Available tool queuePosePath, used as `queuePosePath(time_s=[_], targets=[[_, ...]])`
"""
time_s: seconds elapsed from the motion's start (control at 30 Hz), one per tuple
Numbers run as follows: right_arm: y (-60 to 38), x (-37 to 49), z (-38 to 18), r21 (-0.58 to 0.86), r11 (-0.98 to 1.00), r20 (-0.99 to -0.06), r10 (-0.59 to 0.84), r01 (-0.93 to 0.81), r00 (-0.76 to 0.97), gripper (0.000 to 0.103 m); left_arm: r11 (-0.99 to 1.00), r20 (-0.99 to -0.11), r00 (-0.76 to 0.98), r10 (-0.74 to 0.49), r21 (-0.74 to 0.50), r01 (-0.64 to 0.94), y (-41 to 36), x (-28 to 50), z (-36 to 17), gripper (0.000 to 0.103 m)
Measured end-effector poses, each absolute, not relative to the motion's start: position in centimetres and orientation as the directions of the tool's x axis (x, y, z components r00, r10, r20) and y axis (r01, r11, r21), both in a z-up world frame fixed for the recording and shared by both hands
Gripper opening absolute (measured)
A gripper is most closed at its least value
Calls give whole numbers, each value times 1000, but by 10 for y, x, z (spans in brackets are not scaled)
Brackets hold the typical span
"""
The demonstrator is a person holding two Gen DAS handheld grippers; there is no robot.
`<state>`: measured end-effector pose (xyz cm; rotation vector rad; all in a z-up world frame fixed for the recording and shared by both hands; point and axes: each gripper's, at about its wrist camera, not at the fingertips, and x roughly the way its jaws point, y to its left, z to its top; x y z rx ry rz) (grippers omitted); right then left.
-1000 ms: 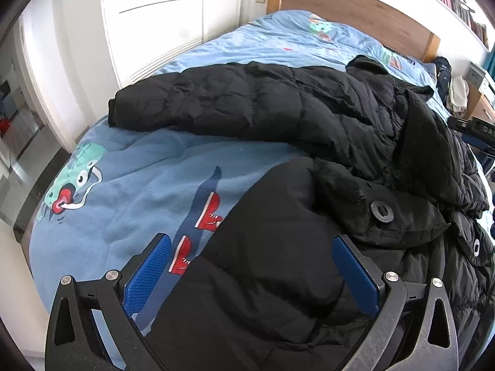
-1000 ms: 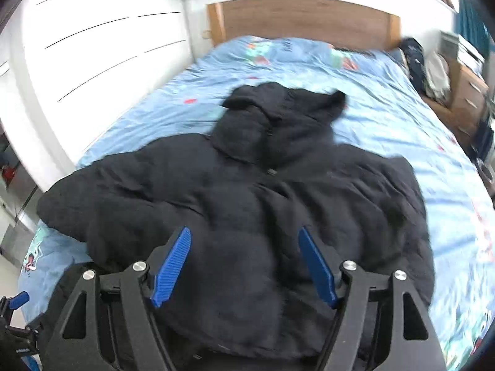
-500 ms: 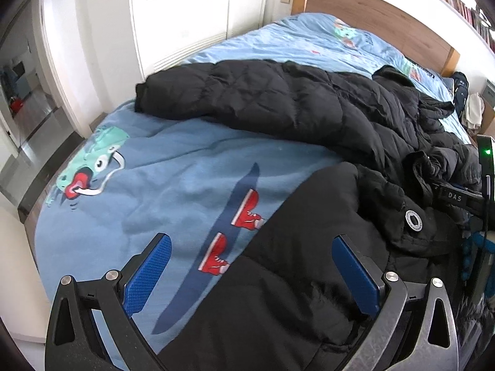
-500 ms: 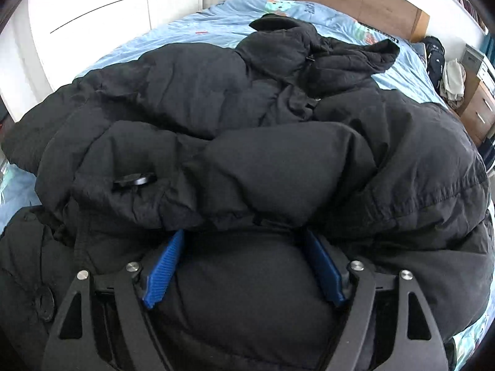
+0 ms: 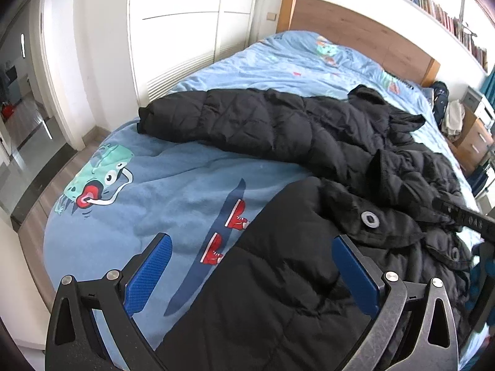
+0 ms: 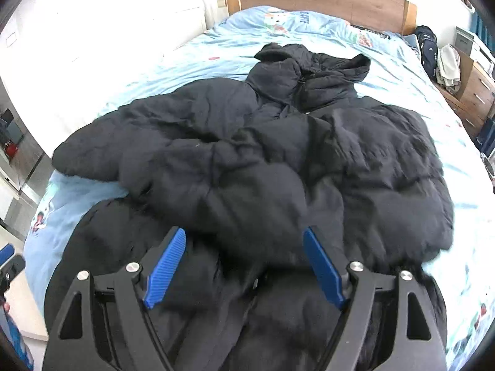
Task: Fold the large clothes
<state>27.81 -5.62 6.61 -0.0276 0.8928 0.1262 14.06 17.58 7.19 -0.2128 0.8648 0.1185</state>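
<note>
Both the left gripper [image 5: 252,275] and the right gripper [image 6: 244,267] have their jaws spread wide and hold nothing. The black puffer jacket [image 6: 278,160] lies bunched on the bed [image 5: 173,191], directly under and ahead of them. The puffy fabric may slip from a shallow pinch, and then the fold can spring back.

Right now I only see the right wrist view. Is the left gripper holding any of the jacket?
Observer: No. The left gripper is open. The jacket edge lies between its fingers, with nothing pinched.
Operator: Any fastener near it?
Observer: Yes, a round metal snap sits on a flap just beyond one finger.
Operator: And what is by the other finger?
Observer: Bare blue bedspread, printed with red sneakers.
</note>
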Motion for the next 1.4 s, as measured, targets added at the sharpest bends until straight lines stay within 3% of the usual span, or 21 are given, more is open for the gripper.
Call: queuePosePath(time_s=[0.37,0.63,1.03,1.4], targets=[[-60,168,105,15,995,-732,75,-95,677,78,957,-694,719,45,-177,-230,205,74,109,102],[-57,87,143,-30,993,-651,65,-111,756,78,964,-647,757,91,-134,-230,217,36,134,102],[-96,42,135,20,997,-609,71,-74,790,78,961,-709,705,31,-172,-216,206,35,125,102],[-121,80,97,38,999,-657,21,6,753,78,970,-779,627,-20,-167,-177,194,87,81,102]])
